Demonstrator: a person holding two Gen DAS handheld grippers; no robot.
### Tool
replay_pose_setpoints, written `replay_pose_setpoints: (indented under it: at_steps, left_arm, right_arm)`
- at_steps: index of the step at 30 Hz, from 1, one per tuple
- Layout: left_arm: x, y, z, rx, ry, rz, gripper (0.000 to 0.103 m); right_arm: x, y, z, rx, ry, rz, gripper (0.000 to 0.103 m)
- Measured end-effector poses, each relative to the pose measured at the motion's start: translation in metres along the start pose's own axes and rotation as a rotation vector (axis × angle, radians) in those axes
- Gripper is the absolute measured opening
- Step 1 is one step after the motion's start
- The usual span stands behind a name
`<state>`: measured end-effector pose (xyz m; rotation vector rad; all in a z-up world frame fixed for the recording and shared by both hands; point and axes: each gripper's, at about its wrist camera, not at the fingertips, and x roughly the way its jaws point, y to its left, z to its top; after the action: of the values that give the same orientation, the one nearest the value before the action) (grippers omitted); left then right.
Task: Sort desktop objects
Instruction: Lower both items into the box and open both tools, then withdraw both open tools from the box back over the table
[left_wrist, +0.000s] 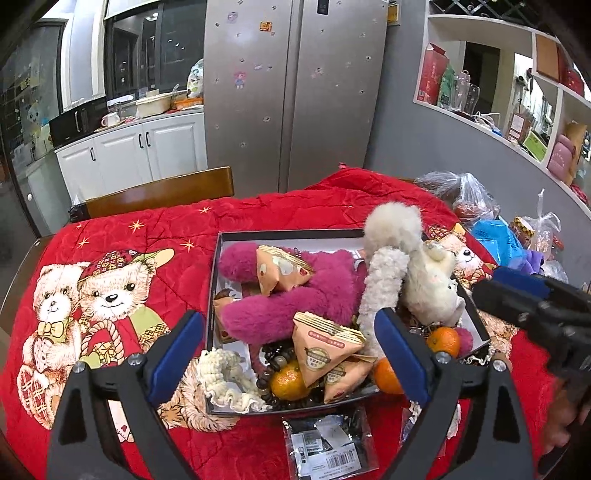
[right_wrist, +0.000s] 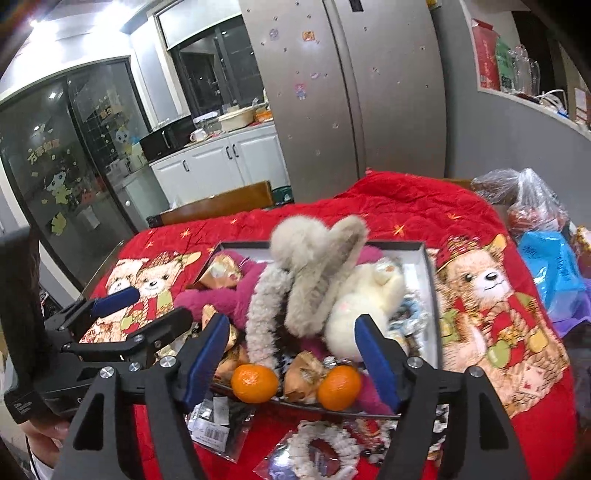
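A dark shallow box (left_wrist: 218, 266) (right_wrist: 430, 280) on the red blanket holds a magenta plush (left_wrist: 280, 310) (right_wrist: 218, 295), a white plush toy (left_wrist: 424, 280) (right_wrist: 354, 306), triangular snack packs (left_wrist: 321, 347), dark beads (left_wrist: 273, 358), tangerines (left_wrist: 290, 382) (right_wrist: 255, 382) and a white scrunchie (left_wrist: 225, 380). My left gripper (left_wrist: 288, 350) is open and empty above the box's near edge. My right gripper (right_wrist: 291, 354) is open and empty, in front of the tangerines. It shows at the right of the left wrist view (left_wrist: 517, 295).
A barcode packet (left_wrist: 325, 446) (right_wrist: 218, 424) and another white scrunchie (right_wrist: 325, 443) lie on the blanket before the box. Plastic bags (left_wrist: 472, 199) (right_wrist: 532, 206) crowd the table's right side. A wooden chair back (left_wrist: 159, 192) stands behind the table.
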<state>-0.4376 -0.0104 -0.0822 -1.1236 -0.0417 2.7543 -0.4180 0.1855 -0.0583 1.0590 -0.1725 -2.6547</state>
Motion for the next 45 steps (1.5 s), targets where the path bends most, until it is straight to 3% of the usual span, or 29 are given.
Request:
replay_pose_setpoints:
  at_steps: [4, 8, 12, 17, 22, 25, 28, 31, 38, 45]
  left_arm:
    - [-0.002, 0.003, 0.001, -0.015, -0.004, -0.004, 0.095]
    - [-0.006, 0.006, 0.003, -0.029, -0.01, -0.009, 0.095]
    - [-0.015, 0.005, 0.005, -0.031, -0.018, -0.012, 0.095]
    - [-0.042, -0.004, 0.006, -0.026, -0.039, -0.061, 0.095]
    - [-0.073, -0.019, -0.008, -0.008, -0.045, -0.048, 0.098]
    - [-0.09, -0.031, -0.021, 0.005, -0.048, -0.042, 0.098]
    - [-0.112, -0.044, -0.04, 0.007, -0.086, 0.038, 0.098]
    - [-0.128, -0.058, -0.062, 0.044, -0.111, 0.055, 0.098]
    - [-0.133, -0.08, -0.105, 0.075, -0.055, 0.029, 0.098]
    - [-0.114, -0.083, -0.121, 0.053, 0.006, 0.019, 0.098]
  right_arm:
    - [-0.013, -0.009, 0.007, -0.022, 0.004, -0.001, 0.073]
    - [-0.036, -0.014, 0.011, -0.069, -0.04, -0.065, 0.075]
    - [-0.055, -0.02, 0.014, -0.043, -0.076, -0.033, 0.076]
    - [-0.075, -0.017, 0.015, -0.05, -0.101, -0.048, 0.076]
    - [-0.098, -0.01, 0.008, -0.062, -0.116, -0.103, 0.077]
    - [-0.115, -0.01, -0.005, -0.073, -0.138, -0.128, 0.08]
    - [-0.128, -0.015, -0.026, -0.039, -0.16, -0.136, 0.08]
    - [-0.134, -0.024, -0.052, 0.009, -0.16, -0.123, 0.08]
    - [-0.135, -0.045, -0.089, 0.097, -0.118, -0.124, 0.08]
    - [-0.125, -0.066, -0.109, 0.16, -0.068, -0.165, 0.081]
